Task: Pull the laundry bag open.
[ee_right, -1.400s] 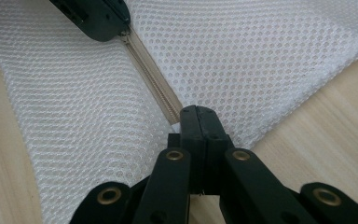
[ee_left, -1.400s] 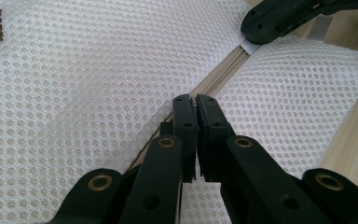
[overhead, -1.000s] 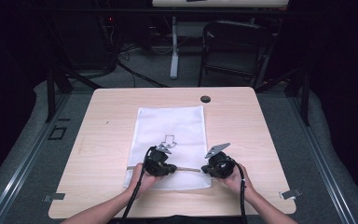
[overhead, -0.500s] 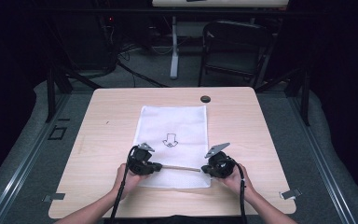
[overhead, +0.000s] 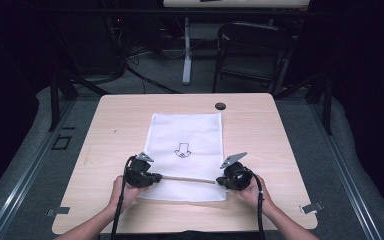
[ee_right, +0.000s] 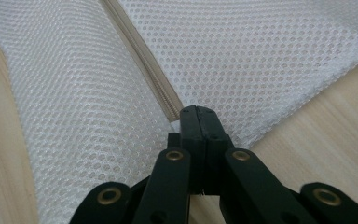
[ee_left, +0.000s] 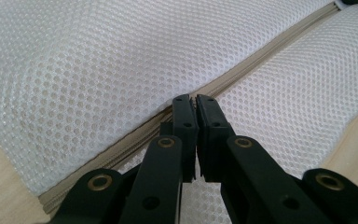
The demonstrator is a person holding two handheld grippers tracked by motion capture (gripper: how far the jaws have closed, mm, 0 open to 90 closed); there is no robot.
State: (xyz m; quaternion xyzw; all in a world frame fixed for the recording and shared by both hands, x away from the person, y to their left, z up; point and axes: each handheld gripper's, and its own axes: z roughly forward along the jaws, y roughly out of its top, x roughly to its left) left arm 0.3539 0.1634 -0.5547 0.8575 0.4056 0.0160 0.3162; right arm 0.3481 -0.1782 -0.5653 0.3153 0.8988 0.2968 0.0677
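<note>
White mesh zippered laundry bag (overhead: 186, 150) lies flat mid-table on the pale wooden table (overhead: 115, 120), black arrow print (overhead: 182, 149) on its upper face. Beige zipper (overhead: 187, 178) runs across the bag's near end, just short of the edge by the person.

Left gripper (overhead: 156, 177) sits at the zipper's left end, near the bag's left edge. In the left gripper view its jaws are pinched together right on the zipper line (ee_left: 242, 74); whether a pull tab is between them I can't tell. Right gripper (overhead: 219, 181) is at the zipper's right end, by the bag's right edge, jaws clamped tight on the zipper's end (ee_right: 168, 100) in the right gripper view. Grippers well apart, zipper straight between them.

Small black round disc (overhead: 220, 105) sits near the table's far edge, well clear of the bag.
</note>
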